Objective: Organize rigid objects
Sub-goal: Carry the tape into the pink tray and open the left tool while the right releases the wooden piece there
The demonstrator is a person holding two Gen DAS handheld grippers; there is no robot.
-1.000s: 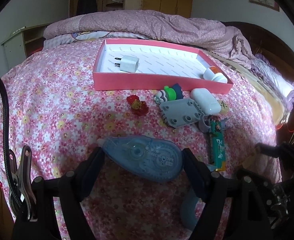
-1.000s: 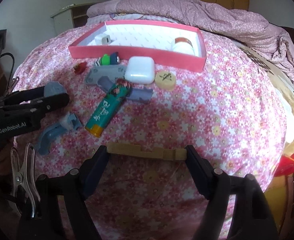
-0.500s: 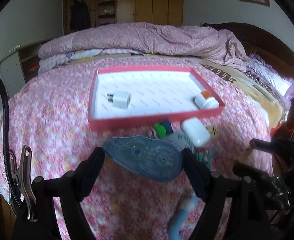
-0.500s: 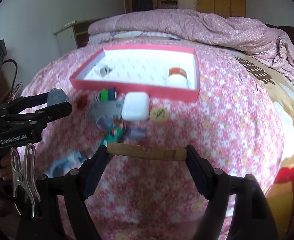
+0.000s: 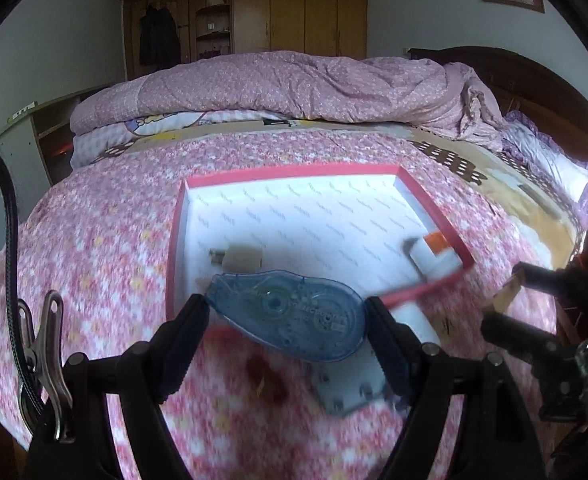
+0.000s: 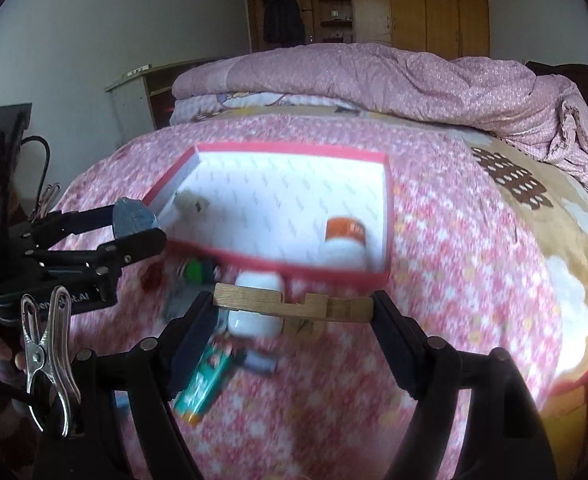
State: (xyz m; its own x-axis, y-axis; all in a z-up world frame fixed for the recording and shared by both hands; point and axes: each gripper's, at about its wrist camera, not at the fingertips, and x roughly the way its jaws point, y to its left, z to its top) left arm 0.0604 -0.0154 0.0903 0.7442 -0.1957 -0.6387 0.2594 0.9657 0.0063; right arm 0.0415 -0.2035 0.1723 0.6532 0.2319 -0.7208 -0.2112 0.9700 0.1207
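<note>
My left gripper (image 5: 288, 312) is shut on a blue correction tape dispenser (image 5: 290, 312) and holds it in the air over the near rim of the pink tray (image 5: 178, 232). My right gripper (image 6: 294, 306) is shut on a notched wooden block (image 6: 294, 305), above the loose items in front of the tray (image 6: 389, 200). The tray holds a white charger plug (image 5: 240, 258) and a white bottle with an orange cap (image 6: 343, 242). The left gripper also shows in the right wrist view (image 6: 136, 226), at the tray's left corner.
On the flowered bedspread before the tray lie a white earbud case (image 6: 256, 312), a green lighter (image 6: 202, 386), a grey plate (image 5: 349, 384), a small red toy (image 5: 266, 376) and a green toy (image 6: 196, 272). A folded quilt (image 5: 294, 88) lies behind the tray.
Both grippers have lifted their objects off the bed and moved forward toward the tray. The tape dispenser now hangs over the tray's near rim.
</note>
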